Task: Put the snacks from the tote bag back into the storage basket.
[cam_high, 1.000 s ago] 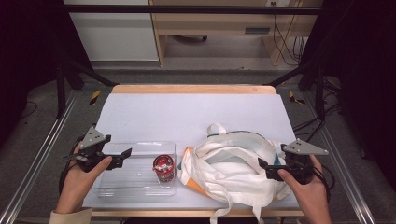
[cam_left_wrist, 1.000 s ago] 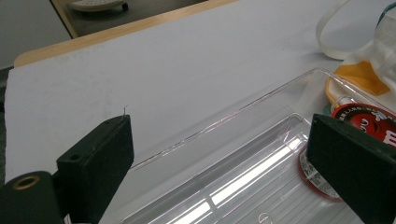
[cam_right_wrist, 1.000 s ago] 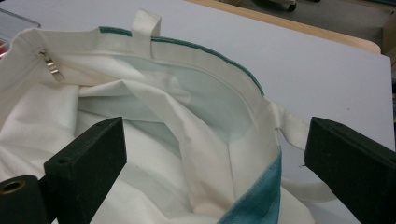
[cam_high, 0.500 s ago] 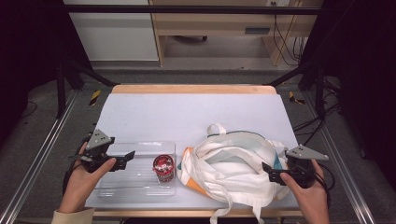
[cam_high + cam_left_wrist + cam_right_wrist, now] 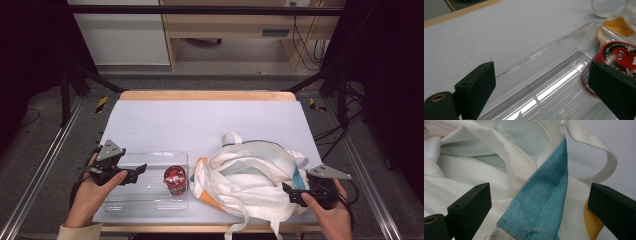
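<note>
White covering lay over the desk. Near its front edge, a red can stood in a clear tray; the left gripper gaped wide beside it. At the front right, the right gripper gaped wide at the cloth bag.

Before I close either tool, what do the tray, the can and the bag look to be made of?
Tray: clear, glossy, rigid plastic by the look; the table shows through and light streaks its ribbed floor. Can: glossy red printed wrap, body probably metal or plastic, hard to tell. Bag: soft matte white cloth with woven straps, plus a teal panel of dimpled non-woven-looking fabric.
</note>
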Available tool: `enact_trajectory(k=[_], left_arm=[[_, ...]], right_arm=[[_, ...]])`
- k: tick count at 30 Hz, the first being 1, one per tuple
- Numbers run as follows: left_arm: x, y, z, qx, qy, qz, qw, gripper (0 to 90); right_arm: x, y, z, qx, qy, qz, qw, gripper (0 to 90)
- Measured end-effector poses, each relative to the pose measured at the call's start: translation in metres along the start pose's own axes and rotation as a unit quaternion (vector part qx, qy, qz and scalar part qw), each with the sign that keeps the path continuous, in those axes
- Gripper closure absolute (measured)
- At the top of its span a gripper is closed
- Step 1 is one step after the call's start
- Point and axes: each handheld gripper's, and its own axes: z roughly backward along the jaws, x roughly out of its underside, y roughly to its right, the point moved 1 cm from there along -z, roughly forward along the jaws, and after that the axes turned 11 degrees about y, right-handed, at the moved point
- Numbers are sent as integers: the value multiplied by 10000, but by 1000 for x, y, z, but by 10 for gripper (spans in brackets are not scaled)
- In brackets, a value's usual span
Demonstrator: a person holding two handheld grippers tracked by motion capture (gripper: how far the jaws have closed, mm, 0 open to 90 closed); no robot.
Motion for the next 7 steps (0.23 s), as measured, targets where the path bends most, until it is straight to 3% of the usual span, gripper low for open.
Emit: enact_trajectory(k=[7], left_arm=[[0, 0, -1, 18, 2, 2, 10000, 77]], right_arm=[[2, 2, 0, 92, 88, -13, 9999, 55]])
